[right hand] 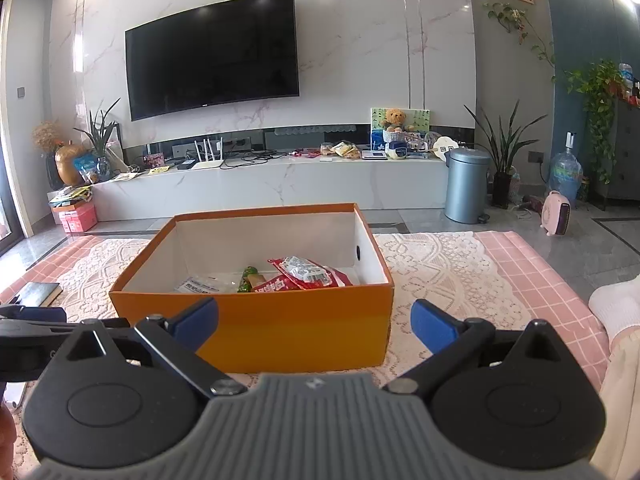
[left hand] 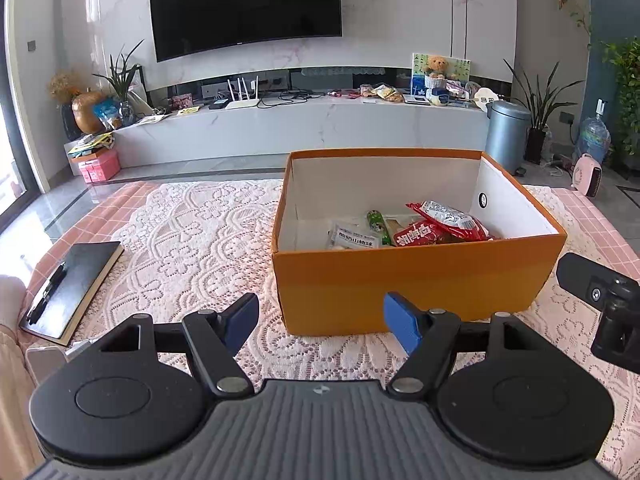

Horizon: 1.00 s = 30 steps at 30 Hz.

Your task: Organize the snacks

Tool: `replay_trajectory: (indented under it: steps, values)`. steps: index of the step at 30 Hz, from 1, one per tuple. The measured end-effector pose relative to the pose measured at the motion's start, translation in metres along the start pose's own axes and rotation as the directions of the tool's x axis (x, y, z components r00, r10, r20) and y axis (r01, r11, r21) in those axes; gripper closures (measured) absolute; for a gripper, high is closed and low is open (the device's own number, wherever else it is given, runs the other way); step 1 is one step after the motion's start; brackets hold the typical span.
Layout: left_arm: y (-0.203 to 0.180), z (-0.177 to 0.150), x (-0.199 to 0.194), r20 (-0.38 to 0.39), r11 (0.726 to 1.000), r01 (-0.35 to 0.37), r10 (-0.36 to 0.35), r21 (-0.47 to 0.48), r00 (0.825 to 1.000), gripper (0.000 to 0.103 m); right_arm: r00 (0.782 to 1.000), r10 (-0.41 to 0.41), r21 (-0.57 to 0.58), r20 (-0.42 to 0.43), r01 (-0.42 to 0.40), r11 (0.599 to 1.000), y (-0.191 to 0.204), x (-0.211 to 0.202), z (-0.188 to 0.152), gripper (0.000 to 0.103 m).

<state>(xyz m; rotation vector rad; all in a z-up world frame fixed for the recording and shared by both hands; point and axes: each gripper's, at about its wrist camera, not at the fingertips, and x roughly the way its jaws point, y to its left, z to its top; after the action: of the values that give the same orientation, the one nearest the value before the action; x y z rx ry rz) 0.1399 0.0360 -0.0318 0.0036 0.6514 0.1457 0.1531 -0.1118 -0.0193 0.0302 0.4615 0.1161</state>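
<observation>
An orange cardboard box point(left hand: 416, 284) with white inner walls stands on the lace tablecloth; it also shows in the right wrist view point(right hand: 288, 328). Inside lie red snack packets point(left hand: 444, 222) point(right hand: 308, 274), a white packet point(left hand: 354, 238) point(right hand: 200, 285) and a green wrapped snack point(left hand: 376, 222) point(right hand: 246, 278). My left gripper point(left hand: 320, 324) is open and empty, just in front of the box's near left corner. My right gripper point(right hand: 314, 322) is open and empty, in front of the box's near wall. Part of the right gripper point(left hand: 600, 292) shows at the right edge of the left wrist view.
A black notebook with a pen point(left hand: 72, 288) lies on the table at the left. The table has a pink checked cloth point(right hand: 532, 280) under the lace. Beyond it are a TV bench point(left hand: 304, 124), a grey bin point(left hand: 507, 136), plants and a small pink heater point(right hand: 556, 219).
</observation>
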Motion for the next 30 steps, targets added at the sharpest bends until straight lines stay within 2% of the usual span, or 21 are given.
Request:
replay_trajectory:
  steps: [30]
  values:
    - [0.000, 0.006, -0.014, 0.010, 1.000, 0.000, -0.001, 0.010, 1.000, 0.019, 1.000, 0.004, -0.012, 0.029, -0.003, 1.000, 0.000, -0.010, 0.002, 0.004]
